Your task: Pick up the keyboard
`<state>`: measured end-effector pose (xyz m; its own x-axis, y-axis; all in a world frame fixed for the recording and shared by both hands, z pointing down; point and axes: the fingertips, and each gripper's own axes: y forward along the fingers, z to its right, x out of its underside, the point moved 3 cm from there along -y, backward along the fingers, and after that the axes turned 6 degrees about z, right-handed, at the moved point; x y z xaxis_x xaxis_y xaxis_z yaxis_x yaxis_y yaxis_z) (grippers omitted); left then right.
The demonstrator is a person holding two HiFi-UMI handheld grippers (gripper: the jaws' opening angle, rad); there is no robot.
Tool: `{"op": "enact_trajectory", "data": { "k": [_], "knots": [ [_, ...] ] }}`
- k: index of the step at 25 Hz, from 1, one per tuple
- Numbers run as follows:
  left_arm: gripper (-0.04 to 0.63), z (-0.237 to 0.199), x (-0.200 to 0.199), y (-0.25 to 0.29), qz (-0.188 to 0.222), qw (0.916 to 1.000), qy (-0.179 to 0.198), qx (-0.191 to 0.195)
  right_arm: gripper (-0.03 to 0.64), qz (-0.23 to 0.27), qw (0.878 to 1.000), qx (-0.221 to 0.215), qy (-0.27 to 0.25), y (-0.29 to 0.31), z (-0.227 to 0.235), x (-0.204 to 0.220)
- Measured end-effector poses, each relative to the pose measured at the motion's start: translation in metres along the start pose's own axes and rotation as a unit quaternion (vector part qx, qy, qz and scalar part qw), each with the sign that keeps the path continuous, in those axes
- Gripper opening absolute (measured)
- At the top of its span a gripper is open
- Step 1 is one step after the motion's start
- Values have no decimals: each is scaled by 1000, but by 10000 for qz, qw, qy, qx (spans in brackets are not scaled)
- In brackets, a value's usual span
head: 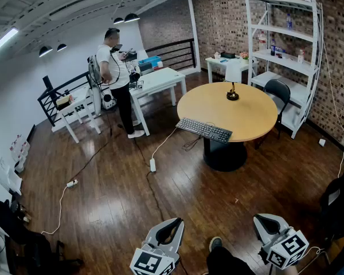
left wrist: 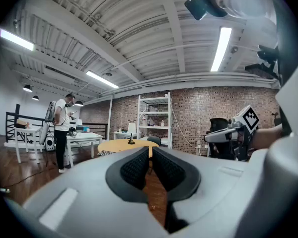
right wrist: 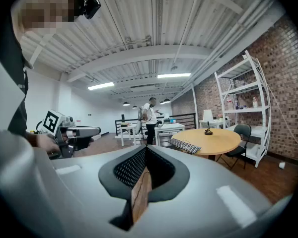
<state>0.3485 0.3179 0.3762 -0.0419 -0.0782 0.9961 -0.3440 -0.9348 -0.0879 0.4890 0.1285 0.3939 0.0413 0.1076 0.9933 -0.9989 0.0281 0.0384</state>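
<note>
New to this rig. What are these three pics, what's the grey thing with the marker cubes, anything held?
No robot here: a person carries a two-jaw gripper in each hand. The head view comes from a camera on their head, looking down; the left gripper and right gripper show at its bottom edge, marker cubes included. The other two pictures come from a camera riding on each gripper, looking along its jaws. Both pairs of jaws are shut with nothing between them. Across the room, a round table carries the keyboard near its edge and a small lamp. Nothing is picked up yet.
</note>
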Motion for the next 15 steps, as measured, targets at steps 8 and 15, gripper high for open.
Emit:
{"op": "enact_trajectory", "data": {
  "k": [8,15],
  "knots": [
    [0,-51,-4,63,-118,9993,239,-260,2,41,9993,-333,138,87,52,-7],
    [0,-98,-3,125,-229,9979,319,-508,2,139,9981,-596,50,160,97,-22]
  ]
}}
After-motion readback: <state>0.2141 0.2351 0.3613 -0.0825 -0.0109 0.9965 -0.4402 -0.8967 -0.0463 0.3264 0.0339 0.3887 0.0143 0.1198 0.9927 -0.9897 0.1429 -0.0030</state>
